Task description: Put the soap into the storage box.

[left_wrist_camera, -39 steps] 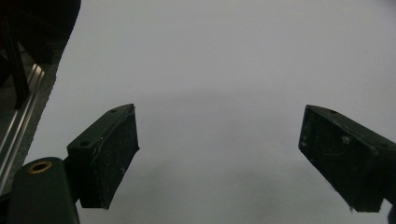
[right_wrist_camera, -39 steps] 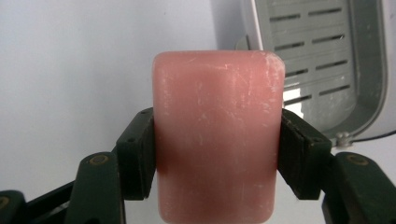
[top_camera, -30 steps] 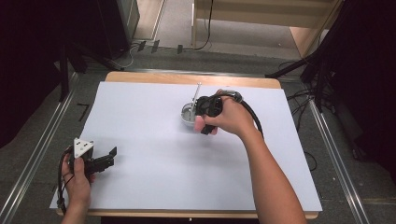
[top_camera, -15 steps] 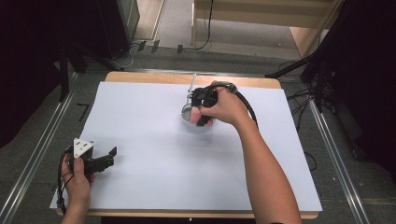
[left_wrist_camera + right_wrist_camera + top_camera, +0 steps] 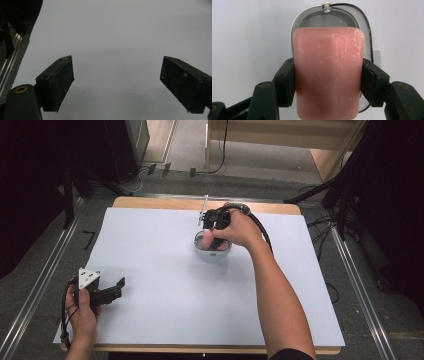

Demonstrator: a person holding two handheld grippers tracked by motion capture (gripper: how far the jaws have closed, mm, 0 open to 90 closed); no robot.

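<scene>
Pink, waxy, round-cornered bar of soap (image 5: 328,57) clamped across its width between the black jaws of the right gripper (image 5: 328,82), pads pressed flat on both long sides. Held just above a pale grey oval plastic soap dish (image 5: 364,22), far end of the bar over the dish's hollow, near end hanging back past the pads. Seen from the high view as a pink spot (image 5: 207,240) under the right gripper (image 5: 212,236), over the dish (image 5: 220,255) at the middle of the far half of the counter.

Judged the main risks:
- Slipping: smooth, scuffed soap faces and a grip on only the middle, so a tilt could have let the bar slide out early.
- Missing: released off centre, the bar could have caught the raised rim and rested tilted or tipped onto the white sheet (image 5: 160,320).
- Shoving: pressed down while clamped, the light dish could have skated on the sheet or rocked.
- Marking: squeezed harder, the soft bar could have dented.

Left gripper (image 5: 118,287) resting at the near left corner of the counter, well apart from the dish; jaws wide apart with nothing between them (image 5: 117,85).

No brand, label or legible writing found on soap, dish or sheet.
</scene>
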